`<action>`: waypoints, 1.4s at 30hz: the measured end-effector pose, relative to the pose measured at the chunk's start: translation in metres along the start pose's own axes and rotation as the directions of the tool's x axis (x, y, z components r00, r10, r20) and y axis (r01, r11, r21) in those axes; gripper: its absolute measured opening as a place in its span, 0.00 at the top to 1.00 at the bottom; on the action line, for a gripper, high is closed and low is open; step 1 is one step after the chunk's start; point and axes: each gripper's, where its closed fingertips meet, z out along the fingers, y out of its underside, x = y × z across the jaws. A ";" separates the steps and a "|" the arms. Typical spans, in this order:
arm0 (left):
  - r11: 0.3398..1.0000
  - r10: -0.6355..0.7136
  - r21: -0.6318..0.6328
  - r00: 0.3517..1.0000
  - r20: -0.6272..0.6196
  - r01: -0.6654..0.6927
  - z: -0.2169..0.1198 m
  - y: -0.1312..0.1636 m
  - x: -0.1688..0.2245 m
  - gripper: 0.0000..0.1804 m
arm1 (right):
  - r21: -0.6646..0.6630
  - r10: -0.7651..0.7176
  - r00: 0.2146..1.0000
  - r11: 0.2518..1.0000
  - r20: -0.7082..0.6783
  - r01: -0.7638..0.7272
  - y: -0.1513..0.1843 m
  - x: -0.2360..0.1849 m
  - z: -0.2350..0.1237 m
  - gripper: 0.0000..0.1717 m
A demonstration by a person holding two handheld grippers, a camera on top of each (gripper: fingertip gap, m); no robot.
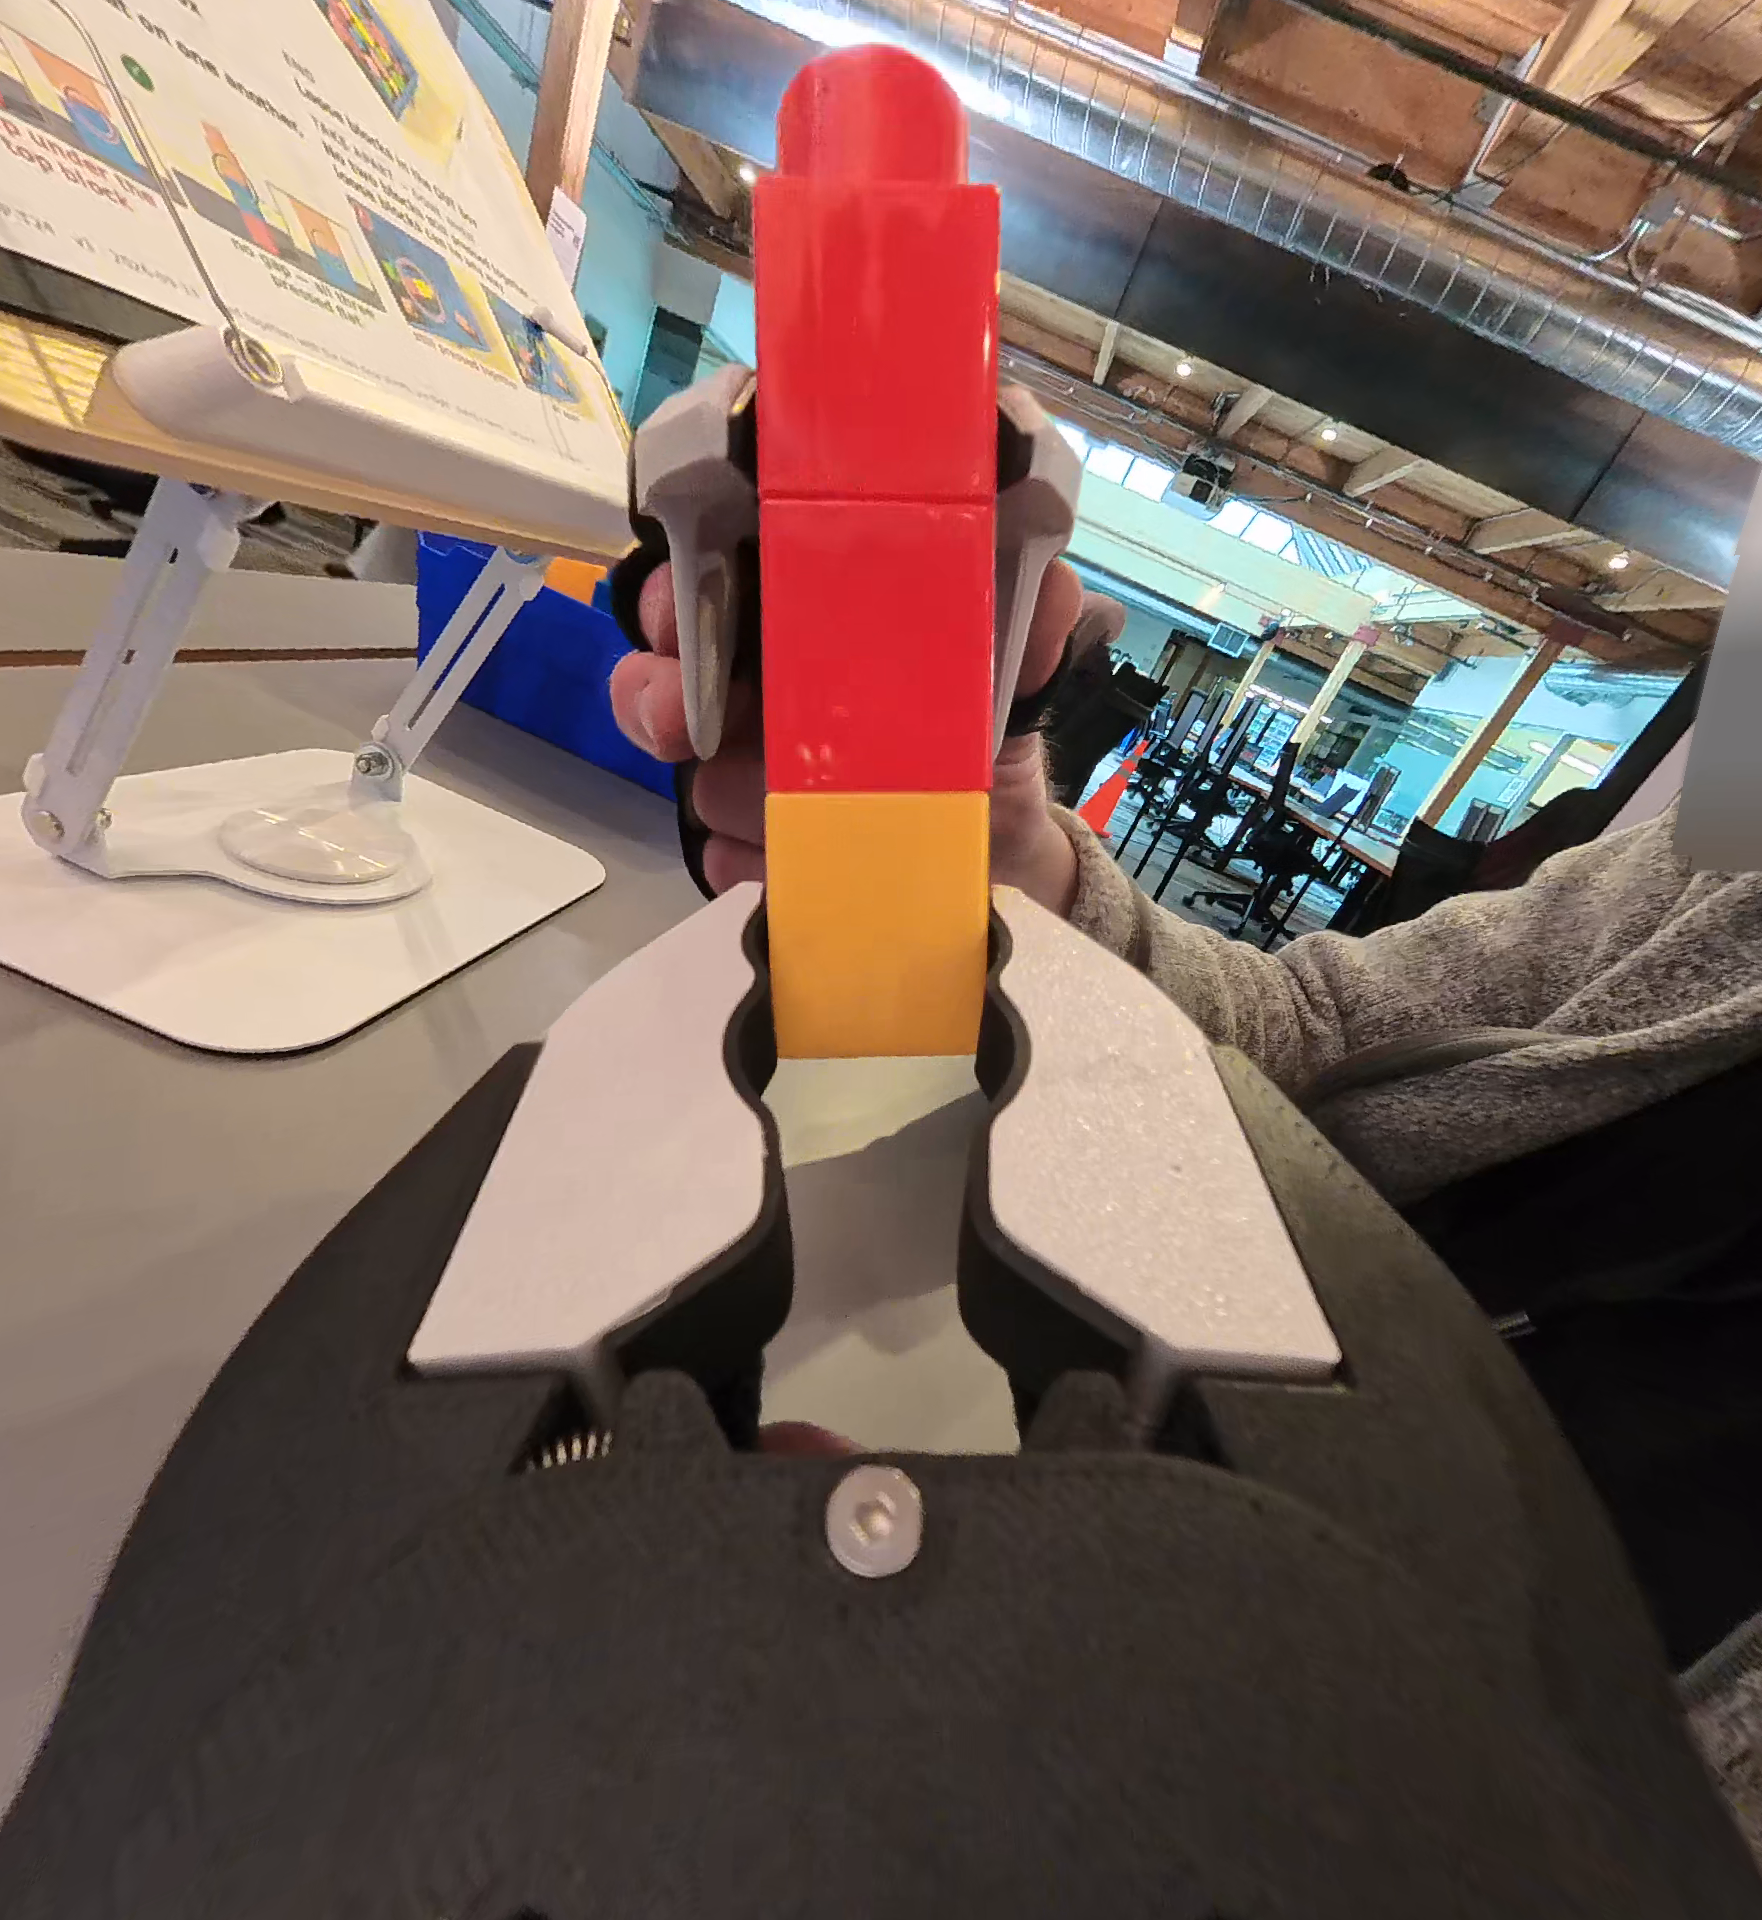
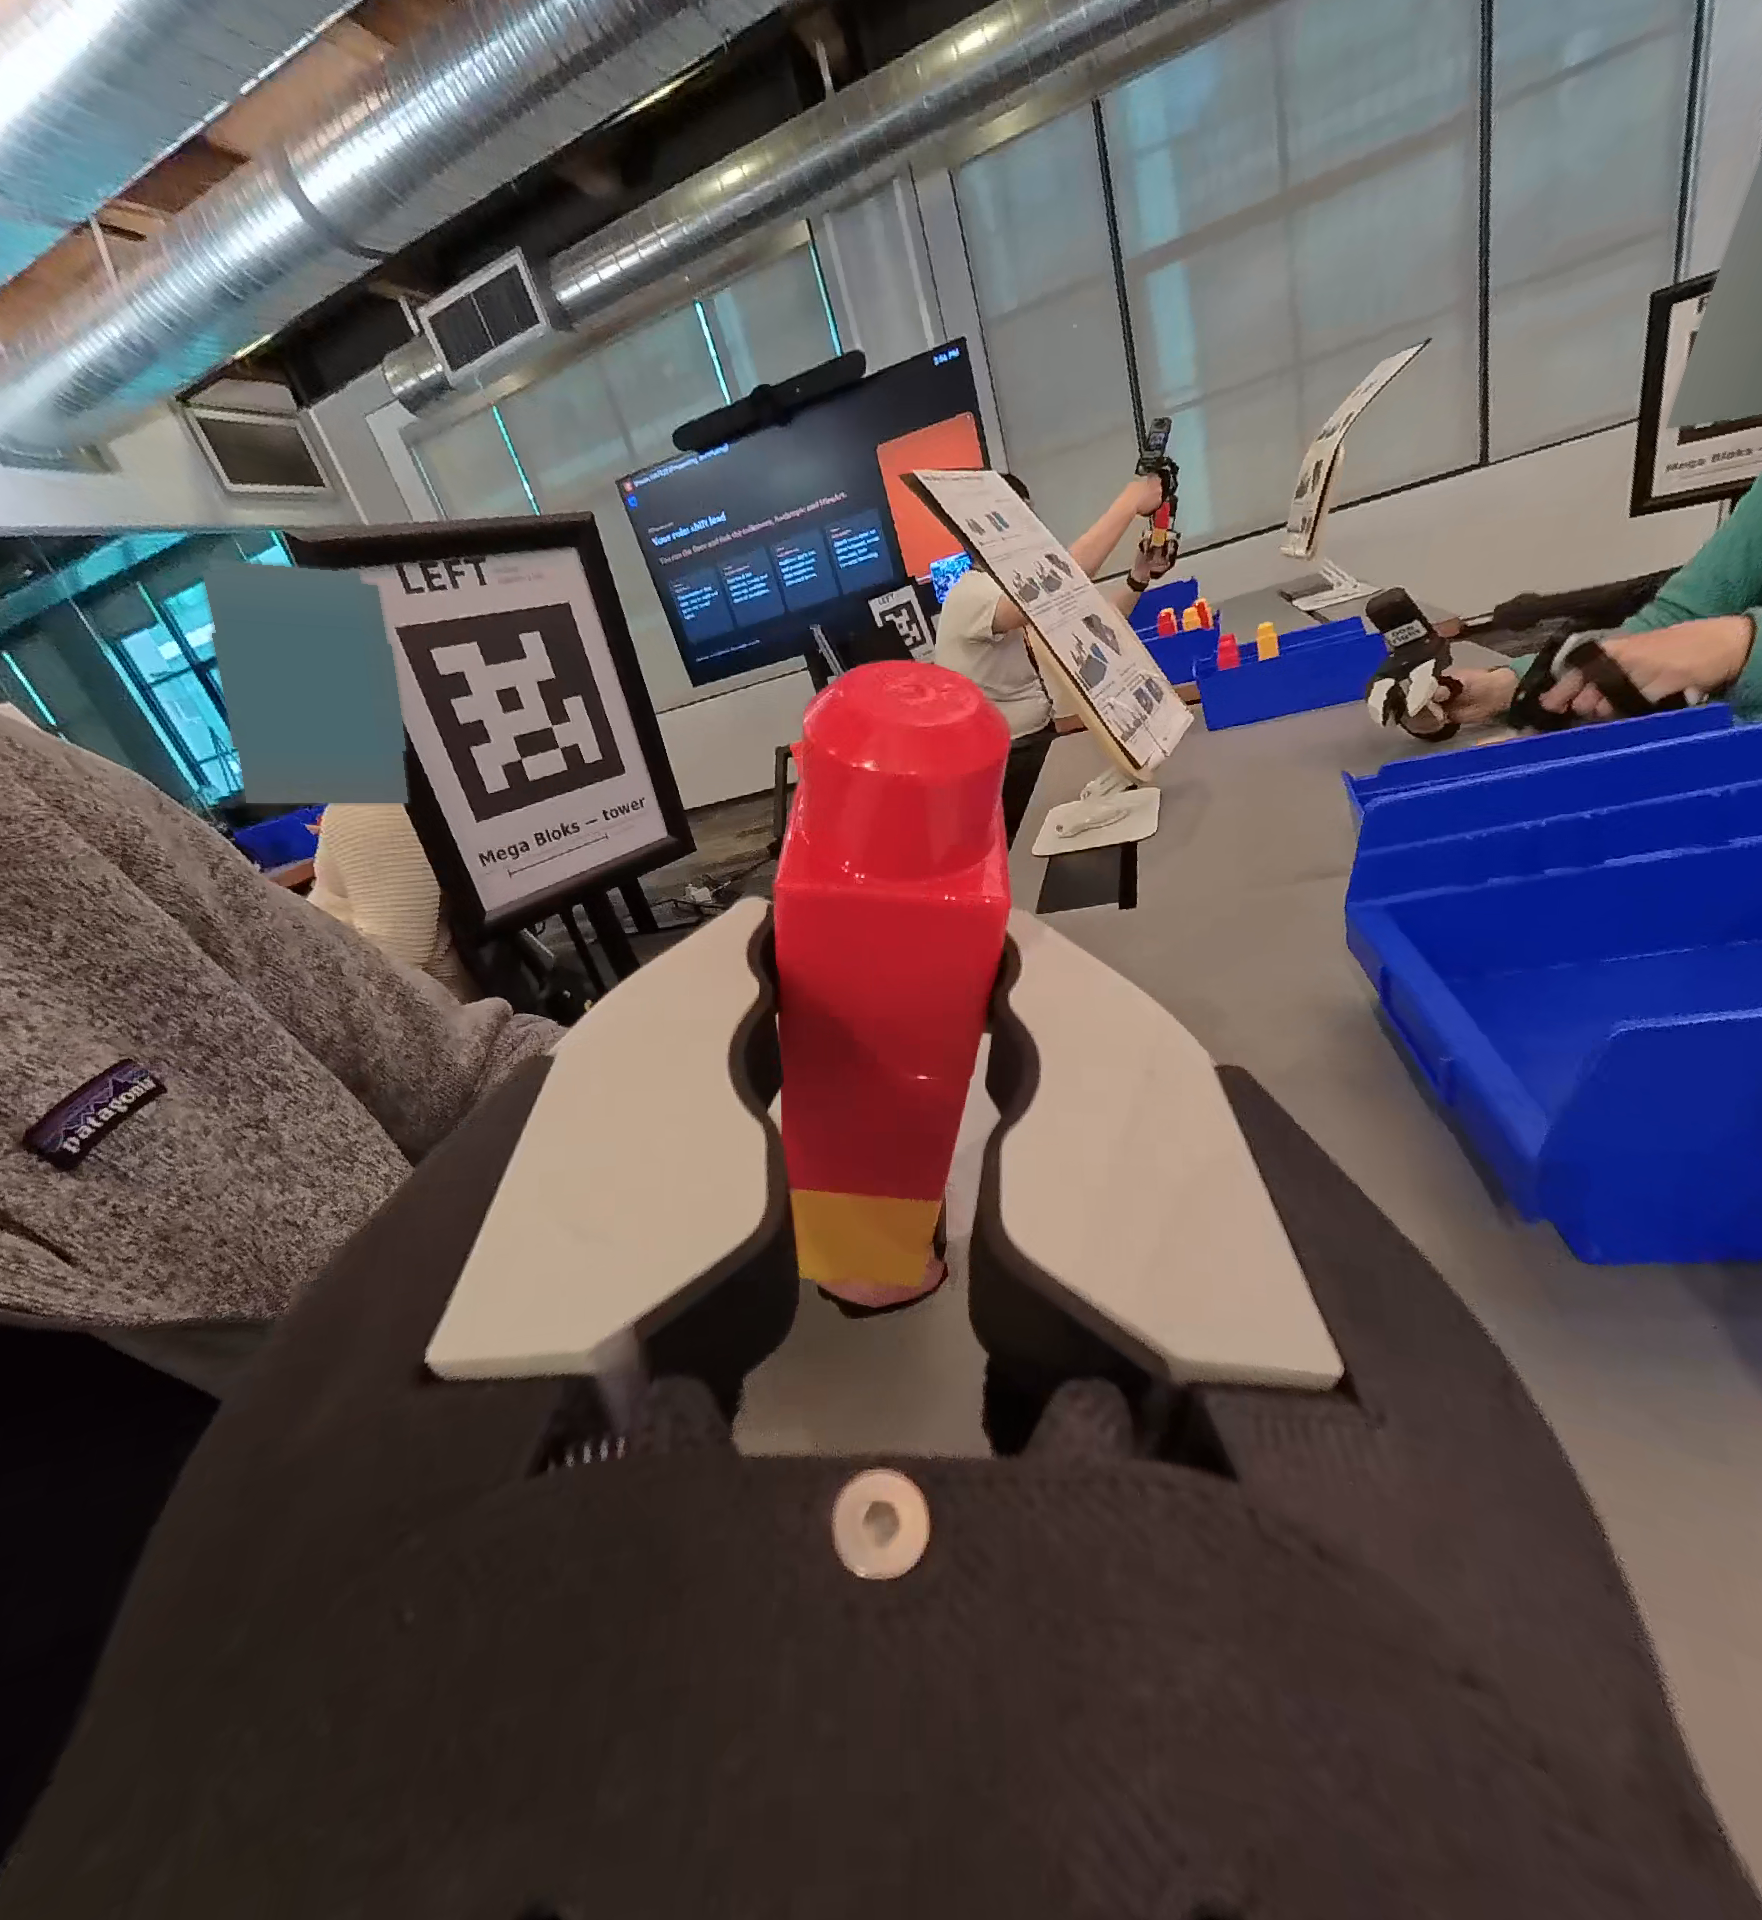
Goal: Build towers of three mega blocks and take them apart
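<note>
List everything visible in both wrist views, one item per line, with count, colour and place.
Tower: one, two red blocks on one orange block, held above the table between both grippers.
Table: one, grey.
Instruction sheet on stand: one, white, left wrist view, upper left.
Bins: several, blue, on the table, right wrist view.
Framed marker sign: one, black and white, behind the tower.
Screen: one, dark, far back.
Other people: several, background.
Left gripper: clamps the orange block.
Right gripper: clamps the top red block.
</note>
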 end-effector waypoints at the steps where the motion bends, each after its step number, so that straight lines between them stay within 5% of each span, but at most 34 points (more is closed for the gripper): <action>1: 1.000 0.000 -0.003 1.000 -0.006 0.000 0.001 0.002 0.000 0.81 | -0.007 0.000 1.000 1.000 0.000 0.000 0.001 0.000 0.000 0.79; 8: 0.999 -0.026 -0.028 0.999 0.020 0.026 -0.005 0.004 -0.008 0.73 | -0.027 -0.110 0.991 0.994 -0.073 0.108 -0.013 -0.006 -0.011 0.79; 15: 0.991 0.100 -0.108 0.984 0.151 -0.084 -0.024 0.001 -0.037 0.80 | -0.038 -0.224 0.908 0.974 -0.355 0.225 -0.051 -0.010 -0.109 0.79; 20: 0.986 0.110 -0.140 0.985 0.131 -0.092 -0.020 0.011 -0.044 0.82 | -0.061 -0.263 0.715 0.953 -0.648 0.296 -0.090 -0.025 -0.228 0.79; 28: 0.990 0.100 -0.112 0.985 0.138 -0.084 -0.022 0.008 -0.049 0.85 | -0.091 -0.157 0.242 0.960 -0.957 0.263 -0.107 -0.030 -0.427 0.79; 34: 0.989 0.111 -0.113 0.983 0.145 -0.095 -0.022 0.008 -0.049 0.86 | -0.043 -0.067 0.106 0.975 -0.992 0.216 -0.086 -0.008 -0.495 0.79; 42: 0.990 0.100 -0.112 0.985 0.142 -0.084 -0.022 0.010 -0.051 0.87 | -0.012 -0.012 -0.037 1.000 -0.999 0.003 -0.019 0.048 -0.537 0.79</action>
